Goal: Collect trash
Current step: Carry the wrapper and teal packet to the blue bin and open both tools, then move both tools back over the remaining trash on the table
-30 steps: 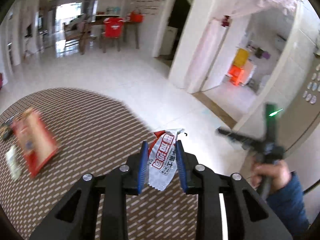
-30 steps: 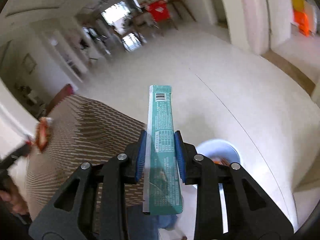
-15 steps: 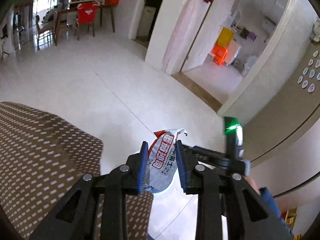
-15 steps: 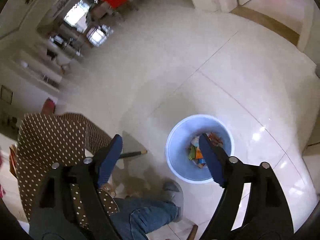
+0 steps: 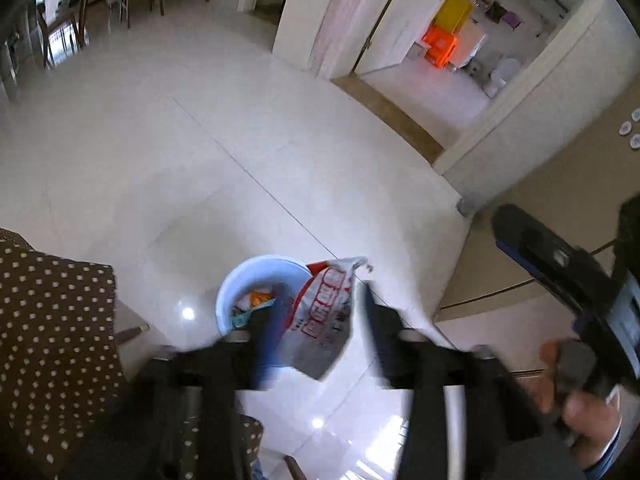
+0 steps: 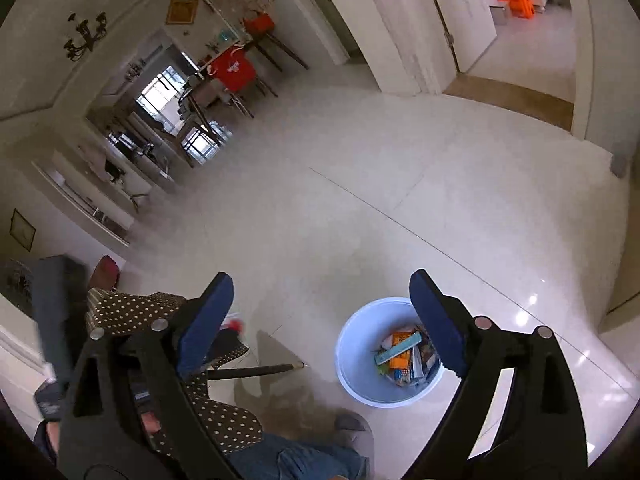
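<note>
A pale blue bin [image 5: 240, 280] stands on the white floor tiles with several wrappers inside. Above its right rim hangs a red-and-white wrapper [image 5: 324, 312] between the fingers of my left gripper [image 5: 320, 304]. Those jaws are opening and blurred, and there is a gap between the wrapper and the right finger. My right gripper [image 6: 320, 284] is still opening wide with nothing between its fingers. It hovers over the floor just left of the bin [image 6: 352, 344]. A green wrapper [image 6: 398, 348] lies in the bin.
A table with a brown dotted cloth [image 5: 48, 320] sits left of the bin, and a dark table leg [image 6: 256, 370] pokes out from under it. The person's jeans and grey slipper [image 6: 348, 424] are close to the bin. A hand [image 5: 568, 392] holds the other gripper at right.
The right gripper let go of the green wrapper, which now lies in the bin, and spread wide. The left gripper swung from over the table to above the bin and its jaws parted.
</note>
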{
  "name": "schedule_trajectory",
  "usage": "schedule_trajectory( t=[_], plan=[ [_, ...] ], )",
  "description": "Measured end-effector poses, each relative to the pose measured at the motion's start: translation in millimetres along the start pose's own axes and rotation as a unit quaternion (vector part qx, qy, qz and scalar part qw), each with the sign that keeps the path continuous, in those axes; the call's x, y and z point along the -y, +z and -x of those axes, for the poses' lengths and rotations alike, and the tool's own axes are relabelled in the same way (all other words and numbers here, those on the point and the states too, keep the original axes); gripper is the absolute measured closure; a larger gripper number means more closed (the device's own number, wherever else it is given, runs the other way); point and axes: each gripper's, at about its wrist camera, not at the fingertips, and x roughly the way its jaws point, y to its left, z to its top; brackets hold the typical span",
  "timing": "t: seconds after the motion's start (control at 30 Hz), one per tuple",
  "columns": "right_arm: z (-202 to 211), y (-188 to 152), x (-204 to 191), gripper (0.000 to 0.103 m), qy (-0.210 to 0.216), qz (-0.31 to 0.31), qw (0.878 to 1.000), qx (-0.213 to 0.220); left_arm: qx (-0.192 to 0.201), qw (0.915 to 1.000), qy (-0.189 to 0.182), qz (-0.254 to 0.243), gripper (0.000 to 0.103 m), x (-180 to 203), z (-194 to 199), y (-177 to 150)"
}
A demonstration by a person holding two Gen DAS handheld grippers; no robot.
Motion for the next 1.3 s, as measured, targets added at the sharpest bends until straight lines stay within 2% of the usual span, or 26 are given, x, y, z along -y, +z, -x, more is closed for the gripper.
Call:
schedule_trajectory(
  t=[0.03,0.2,0.27,0.37,0.43,0.77,1.1,1.3],
  plan=[
    [-1.1,-1.9,-3.5,0.015,0.002,0.002,1.0,0.002,0.006,0.9999,0.007,0.005,0.022,-1.1,0.6,1.3],
    [2.5,-4.1,-13.9,0.011,0.001,0.003,1.0,0.007,0.029,0.9992,0.024,0.013,0.017,-10.0,23.6,-1.1],
    [4.3,-4.2,-19.2,0.006,-0.01,0.004,1.0,0.01,0.04,0.9986,0.032,0.013,0.015,-10.5,33.9,-2.7],
    [0.0,-3.0,-28.4,0.006,-0.037,0.011,0.999,0.004,0.06,0.9973,0.039,0.018,0.012,-13.0,52.8,-7.8],
    [2.1,-4.0,-35.9,0.006,-0.048,0.019,0.999,0.006,0.074,0.9963,0.039,0.019,0.012,-14.3,71.0,-12.9],
    [28.5,-7.0,-88.5,0.006,-0.037,0.067,0.997,0.019,0.145,0.988,0.052,0.009,0.012,-5.8,147.1,-45.7],
    [51.7,-20.1,-169.7,0.006,0.006,0.13,0.991,0.034,0.221,0.9719,0.08,0.014,0.012,-22.2,239.5,-86.7],
    [55.5,-35.1,-224.8,0.006,0.039,0.172,0.984,0.033,0.262,0.958,0.104,0.05,0.012,-56.6,296.5,-121.0]
  ],
)
